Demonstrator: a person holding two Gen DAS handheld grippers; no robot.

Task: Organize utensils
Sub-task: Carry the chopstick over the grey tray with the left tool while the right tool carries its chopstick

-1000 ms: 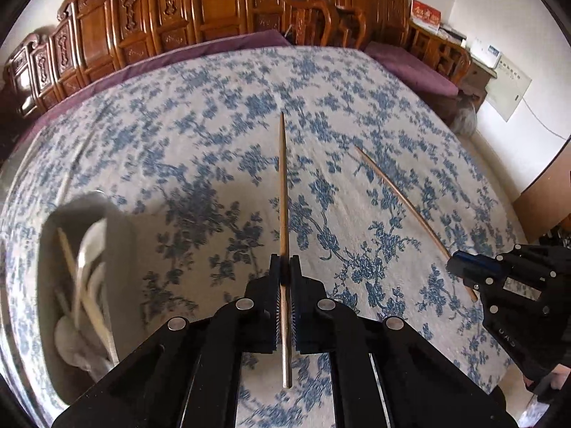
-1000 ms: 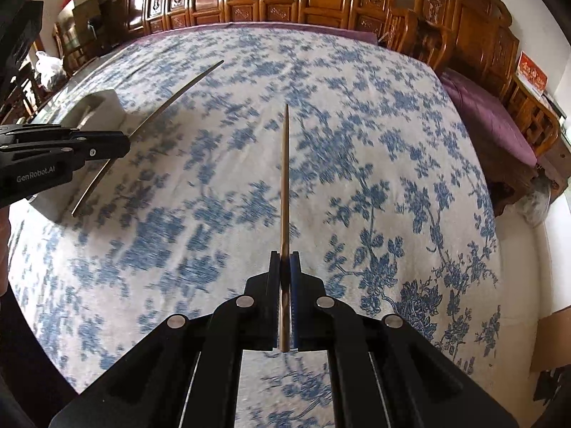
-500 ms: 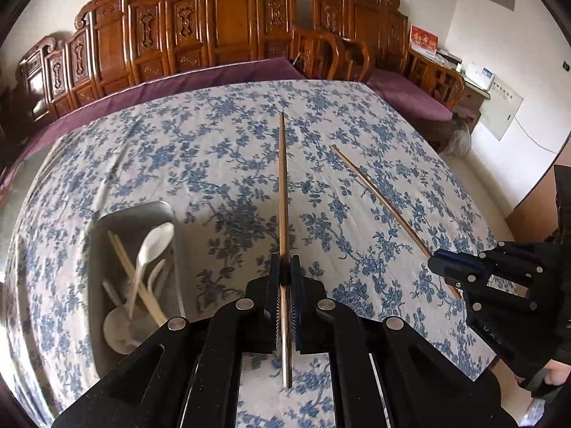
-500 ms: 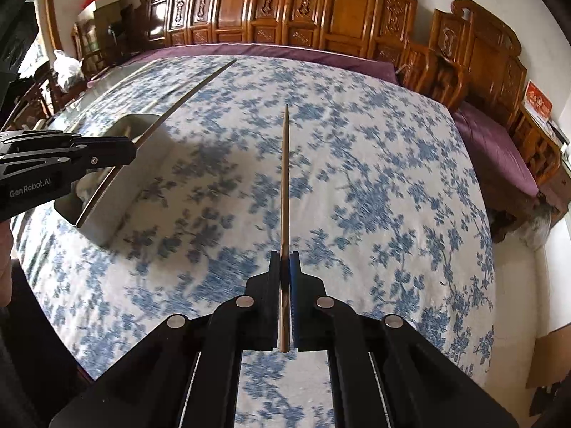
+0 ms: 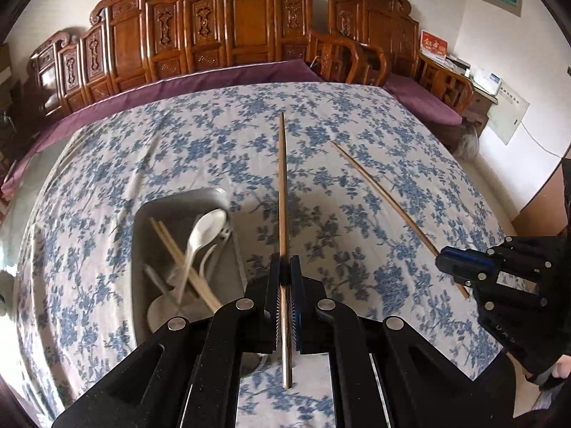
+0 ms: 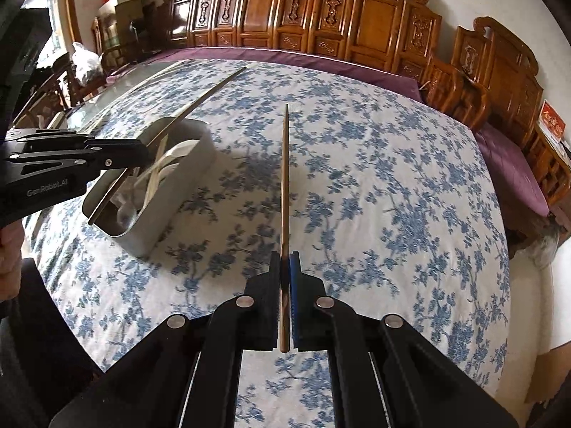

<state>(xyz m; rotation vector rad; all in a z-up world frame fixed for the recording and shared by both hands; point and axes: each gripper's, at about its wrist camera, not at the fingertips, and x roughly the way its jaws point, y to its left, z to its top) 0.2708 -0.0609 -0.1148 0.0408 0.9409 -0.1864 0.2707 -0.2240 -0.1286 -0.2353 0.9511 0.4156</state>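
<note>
both hands have come up and nearer the metal box (image 5: 180, 207), and the left gripper (image 5: 284, 267) and right gripper (image 6: 284, 264) each pinch a chopstick (image 5: 283, 192) pointing straight out, the left one closer.

The left tool (image 5: 284, 267) fills the bottom centre of its own view, angled downward, black jaws pressed together on a thin stick. The right tool (image 6: 284, 260) matches it, jaws likewise clamped. A hand (image 6: 10, 249) shows at the left edge.

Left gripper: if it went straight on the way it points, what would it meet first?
Probably the bare floral tablecloth beyond the metal tray; the left gripper holds a chopstick whose tip leads. Depth is unclear.
</note>
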